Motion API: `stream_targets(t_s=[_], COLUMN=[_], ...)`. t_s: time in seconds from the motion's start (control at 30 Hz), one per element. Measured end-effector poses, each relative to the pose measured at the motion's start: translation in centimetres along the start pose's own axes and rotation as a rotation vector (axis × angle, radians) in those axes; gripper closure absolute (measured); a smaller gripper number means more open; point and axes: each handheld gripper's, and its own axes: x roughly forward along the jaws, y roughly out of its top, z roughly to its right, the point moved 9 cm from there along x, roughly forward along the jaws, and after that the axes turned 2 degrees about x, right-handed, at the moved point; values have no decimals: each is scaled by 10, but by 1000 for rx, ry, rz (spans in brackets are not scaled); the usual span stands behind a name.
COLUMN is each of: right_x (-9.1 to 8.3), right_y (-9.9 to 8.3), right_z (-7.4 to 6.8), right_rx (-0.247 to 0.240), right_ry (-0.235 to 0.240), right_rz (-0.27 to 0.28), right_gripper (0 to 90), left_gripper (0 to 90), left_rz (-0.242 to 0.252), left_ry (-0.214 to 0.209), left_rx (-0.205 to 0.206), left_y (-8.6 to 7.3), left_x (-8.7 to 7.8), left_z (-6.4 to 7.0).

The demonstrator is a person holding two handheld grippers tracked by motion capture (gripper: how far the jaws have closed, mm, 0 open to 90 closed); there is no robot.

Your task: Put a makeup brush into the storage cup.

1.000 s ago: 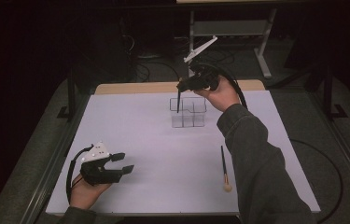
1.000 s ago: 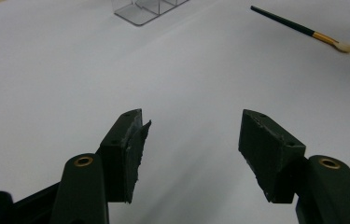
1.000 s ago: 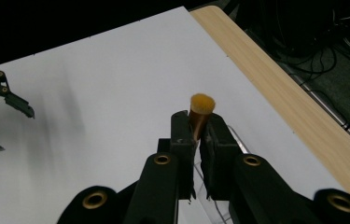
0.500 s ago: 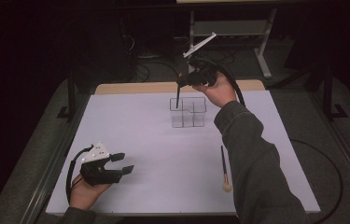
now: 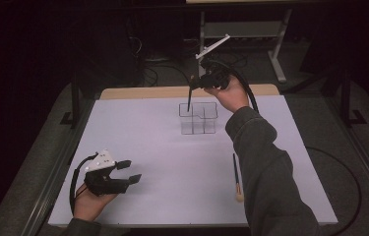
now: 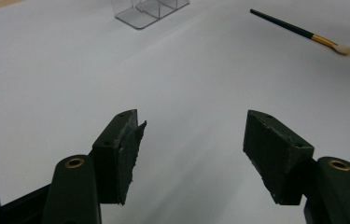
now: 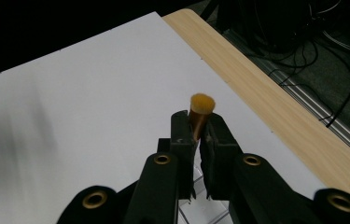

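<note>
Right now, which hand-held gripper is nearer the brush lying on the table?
Left. The left hand-held gripper sits open beside the loose brush; the right hand-held gripper is raised over the clear organizer.

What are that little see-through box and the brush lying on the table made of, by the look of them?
The box looks like clear hard plastic, perhaps acrylic: the white table shows through its walls and the edges catch light. The lying brush seems to have a dark painted or lacquered handle, wood or plastic, a shiny gold ferrule that looks metal, and pale soft bristles.
</note>
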Motion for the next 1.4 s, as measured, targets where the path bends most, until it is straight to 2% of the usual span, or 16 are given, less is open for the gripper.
stream_targets(t_s=[0.1,0.27,0.77,0.87,0.9,0.93,1.03,1.23,1.4], right_x=[1,5,18,19,20,21,22,26,30], right_y=[-1,-2,-5,-6,-6,-7,-8,-11,-13], right_z=[3,4,3,3,4,3,5,5,6], right_rx=[-18,-6,5,7,-7,8,-1,12,-4], right_ry=[-9,-10,-14,-10,-14,-13,-13,-15,-21], right_rz=[1,-6,-27,-28,-28,-33,-29,-42,-46], right_gripper=[832,832,831,830,830,830,830,829,829], left_gripper=[347,328,262,261,261,261,261,262,262], left_rz=[-2,-6,5,2,3,2,4,5,6], left_ry=[4,2,6,8,8,7,8,11,11], left_rx=[0,13,-7,-7,-9,-9,-10,-12,-14], left_y=[0,0,1,0,0,0,0,0,0], left_x=[0,2,-1,0,0,0,0,0,-1], left_z=[0,0,-2,-2,-2,-2,-2,-3,-3])
